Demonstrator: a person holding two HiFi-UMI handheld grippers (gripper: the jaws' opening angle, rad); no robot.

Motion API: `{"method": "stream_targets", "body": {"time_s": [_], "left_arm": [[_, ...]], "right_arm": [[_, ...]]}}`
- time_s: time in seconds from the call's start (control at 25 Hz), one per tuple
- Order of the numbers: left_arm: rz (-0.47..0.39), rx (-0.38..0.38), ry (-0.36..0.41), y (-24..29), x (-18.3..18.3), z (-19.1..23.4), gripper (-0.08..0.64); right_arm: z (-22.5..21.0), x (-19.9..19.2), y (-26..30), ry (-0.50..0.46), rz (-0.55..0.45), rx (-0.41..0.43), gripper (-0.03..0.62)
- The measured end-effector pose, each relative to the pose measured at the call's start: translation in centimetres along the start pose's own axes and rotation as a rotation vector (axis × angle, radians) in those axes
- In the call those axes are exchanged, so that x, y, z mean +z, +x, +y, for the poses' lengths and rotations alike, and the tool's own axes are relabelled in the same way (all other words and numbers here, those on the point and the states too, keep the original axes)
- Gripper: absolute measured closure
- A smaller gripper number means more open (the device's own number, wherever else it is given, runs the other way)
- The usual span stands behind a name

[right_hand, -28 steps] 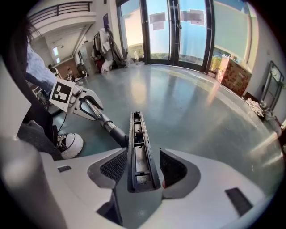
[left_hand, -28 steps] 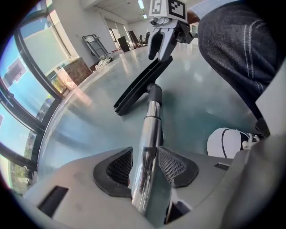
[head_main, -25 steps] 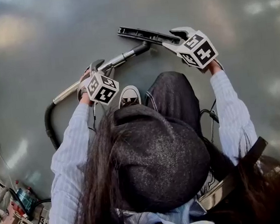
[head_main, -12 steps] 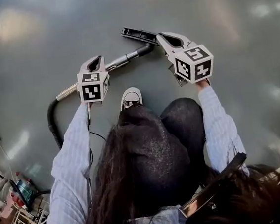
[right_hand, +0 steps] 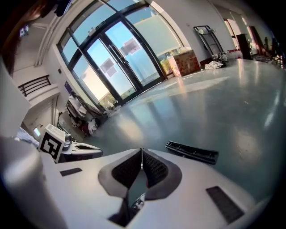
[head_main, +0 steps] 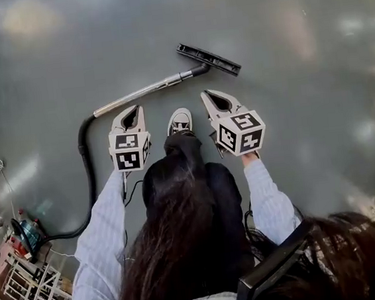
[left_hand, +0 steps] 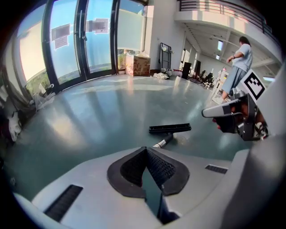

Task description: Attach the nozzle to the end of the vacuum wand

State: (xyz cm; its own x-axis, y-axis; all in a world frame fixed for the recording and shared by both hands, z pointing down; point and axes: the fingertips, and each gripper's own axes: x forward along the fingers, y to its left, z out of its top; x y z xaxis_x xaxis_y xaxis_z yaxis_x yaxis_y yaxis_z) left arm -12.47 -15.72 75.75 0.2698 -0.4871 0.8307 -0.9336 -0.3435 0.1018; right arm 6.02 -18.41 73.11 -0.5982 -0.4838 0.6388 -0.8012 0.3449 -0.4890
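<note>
A black floor nozzle (head_main: pixel 208 58) sits joined to the end of a metal vacuum wand (head_main: pixel 144 90) on the grey floor, with a black hose (head_main: pixel 86 170) trailing off to the left. The nozzle also shows in the left gripper view (left_hand: pixel 170 129) and the right gripper view (right_hand: pixel 192 152). My left gripper (head_main: pixel 132 110) hangs above the floor, nearer me than the wand, shut and empty. My right gripper (head_main: pixel 206 95) is also lifted, below and left of the nozzle, jaws shut with nothing between them. Neither gripper touches the wand or the nozzle.
My shoe (head_main: pixel 180 121) stands on the floor between the two grippers. Bottles and a white rack (head_main: pixel 24 276) sit at the lower left. Glass doors (left_hand: pixel 80 40), boxes (left_hand: pixel 136 65) and a standing person (left_hand: pixel 239 58) are far across the hall.
Both grippers let go of wand and nozzle, shut, and rose toward me. The wand with its nozzle stays lying on the floor as I stand up.
</note>
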Motion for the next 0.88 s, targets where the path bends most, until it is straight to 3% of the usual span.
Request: {"method": "stream_targets", "body": {"time_s": [0.24,0.48,0.64,0.88], "left_arm": [[-0.010,-0.001,-0.204,-12.4,3.7,-1.2,0.555],[-0.131,-0.060,-0.344,-26.7,11.7,-5.5,0.555],[-0.201,-0.090,-0.338,-37.9,15.9,-10.0,0.555],[-0.290,-0.122,-0.214,-50.0,19.7,-15.9,0.555]], "right_arm": [[8.5,3.6,-11.0,-0.027,0.063,-0.013,0.578],[16.2,11.0,-24.4,-0.060,0.016,-0.035,0.578],[22.5,14.8,-33.5,-0.078,-0.012,-0.039,0.578],[29.4,18.4,-42.5,-0.044,-0.089,-0.014,0.578]]}}
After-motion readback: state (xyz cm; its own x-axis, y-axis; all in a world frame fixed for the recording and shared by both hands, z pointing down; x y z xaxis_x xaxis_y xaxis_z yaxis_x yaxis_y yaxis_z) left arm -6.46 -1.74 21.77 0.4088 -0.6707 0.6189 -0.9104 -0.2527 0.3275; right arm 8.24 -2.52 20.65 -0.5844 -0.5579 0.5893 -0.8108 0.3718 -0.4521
